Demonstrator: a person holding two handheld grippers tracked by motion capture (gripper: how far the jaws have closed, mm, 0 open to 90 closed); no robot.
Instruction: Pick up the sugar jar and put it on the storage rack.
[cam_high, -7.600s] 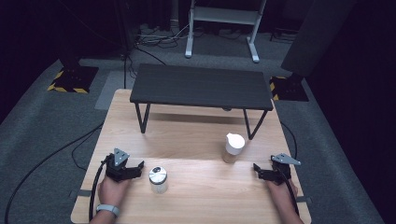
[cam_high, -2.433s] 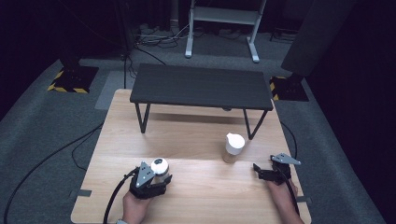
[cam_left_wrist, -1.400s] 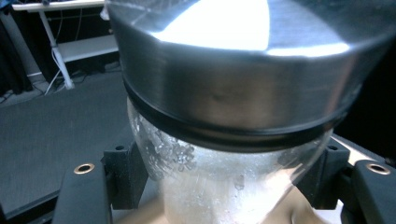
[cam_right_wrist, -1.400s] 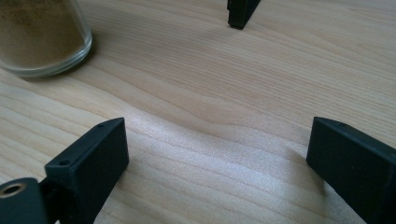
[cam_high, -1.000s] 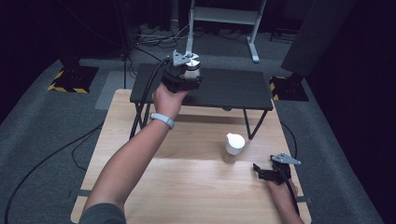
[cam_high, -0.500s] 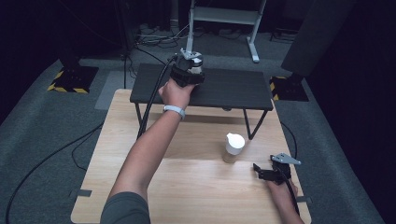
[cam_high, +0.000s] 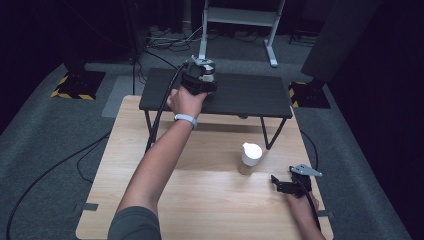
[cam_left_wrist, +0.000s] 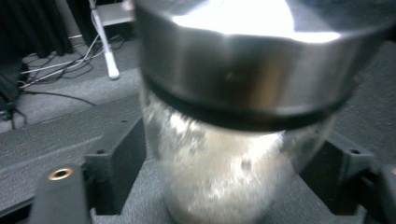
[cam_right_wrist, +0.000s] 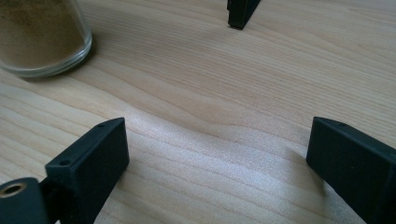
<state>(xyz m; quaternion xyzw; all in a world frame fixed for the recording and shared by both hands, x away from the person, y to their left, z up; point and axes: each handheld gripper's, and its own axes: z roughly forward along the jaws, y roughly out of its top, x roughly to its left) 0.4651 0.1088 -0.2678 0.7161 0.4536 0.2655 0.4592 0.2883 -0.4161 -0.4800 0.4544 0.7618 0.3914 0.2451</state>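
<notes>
jar (cam_left_wrist: 233, 116) blurred, its base cut off; second jar (cam_right_wrist: 39, 39) cut off.

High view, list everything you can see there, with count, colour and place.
metal-lidded glass jar: one, silver lid, on the black shelf's back edge, between the left gripper's fingers, which have just been opening
white-lidded jar: one, tan contents, wooden table, right of middle
black shelf: one, black, raised on legs at the table's far end
wooden table: one, light wood
floor cables: several, black and white, behind the shelf
left gripper: black, at the shelf
right gripper: black, open, resting on the table at right
</notes>
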